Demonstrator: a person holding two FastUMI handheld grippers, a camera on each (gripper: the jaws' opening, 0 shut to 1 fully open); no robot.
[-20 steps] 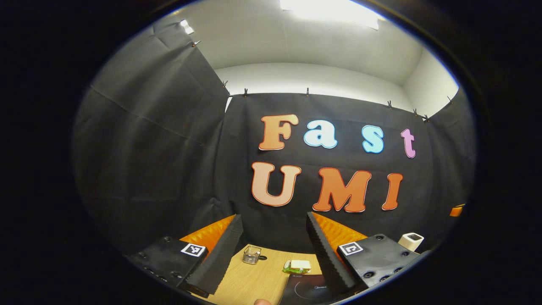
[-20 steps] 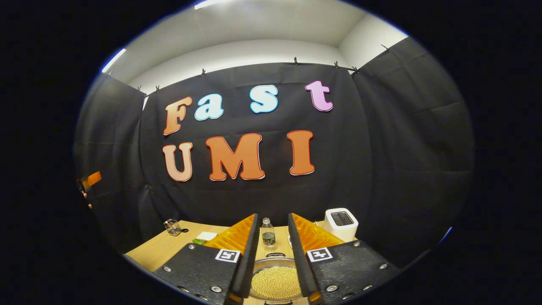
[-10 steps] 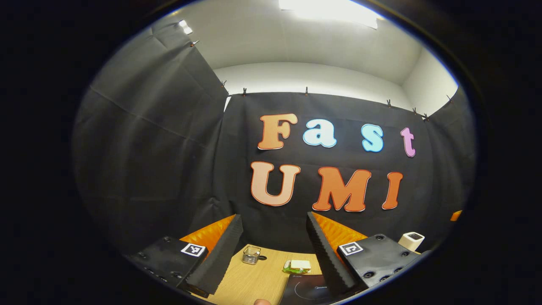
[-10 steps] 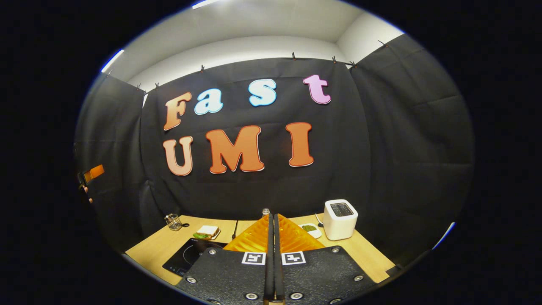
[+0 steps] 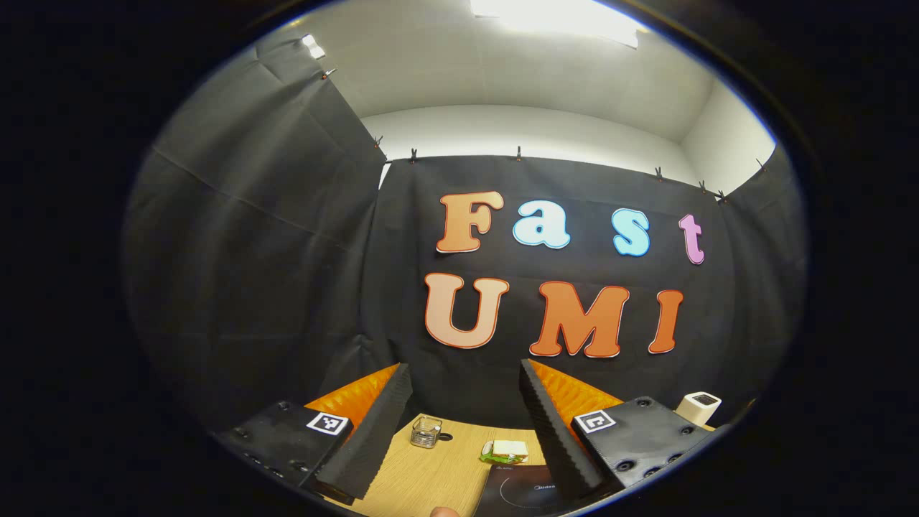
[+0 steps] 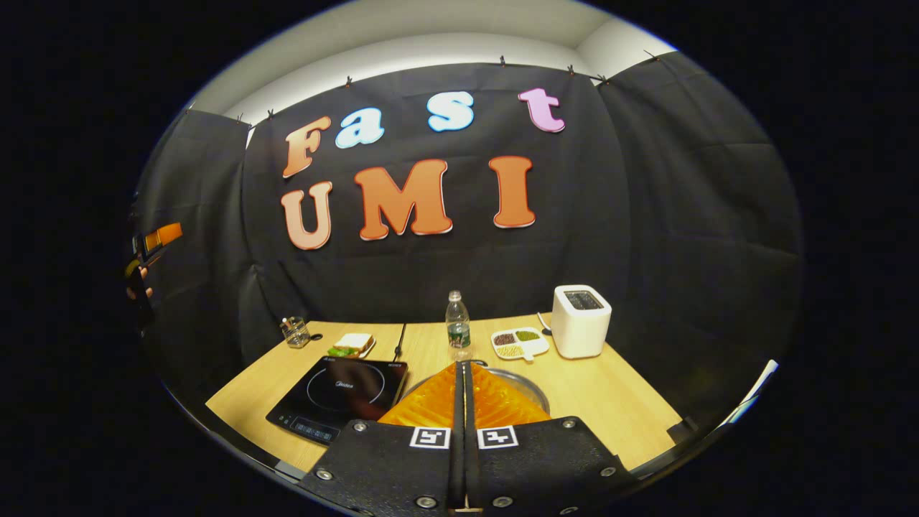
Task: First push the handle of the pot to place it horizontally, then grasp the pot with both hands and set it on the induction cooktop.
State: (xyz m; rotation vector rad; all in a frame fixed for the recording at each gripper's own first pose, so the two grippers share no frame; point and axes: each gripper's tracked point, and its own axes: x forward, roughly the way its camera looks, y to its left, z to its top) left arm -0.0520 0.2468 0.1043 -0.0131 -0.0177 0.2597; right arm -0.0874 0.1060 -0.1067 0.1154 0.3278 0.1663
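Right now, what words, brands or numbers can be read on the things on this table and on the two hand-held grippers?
Nothing can be quoted with confidence.
Induction cooktop: pale print inside the ring and at a far corner, too small to read.
Water bottle: label band, too blurred to read.
Right gripper: two square black-and-white markers, patterns and not words.
Left gripper: two square markers likewise, no words.

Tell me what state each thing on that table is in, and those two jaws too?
Left gripper: jaws wide apart, holding nothing.
Right gripper: jaws closed together, above the pot.
Pot: on the table, beside the cooktop.
Induction cooktop: bare, nothing on it.
Water bottle: upright, capped.
Toaster: upright, slot empty.
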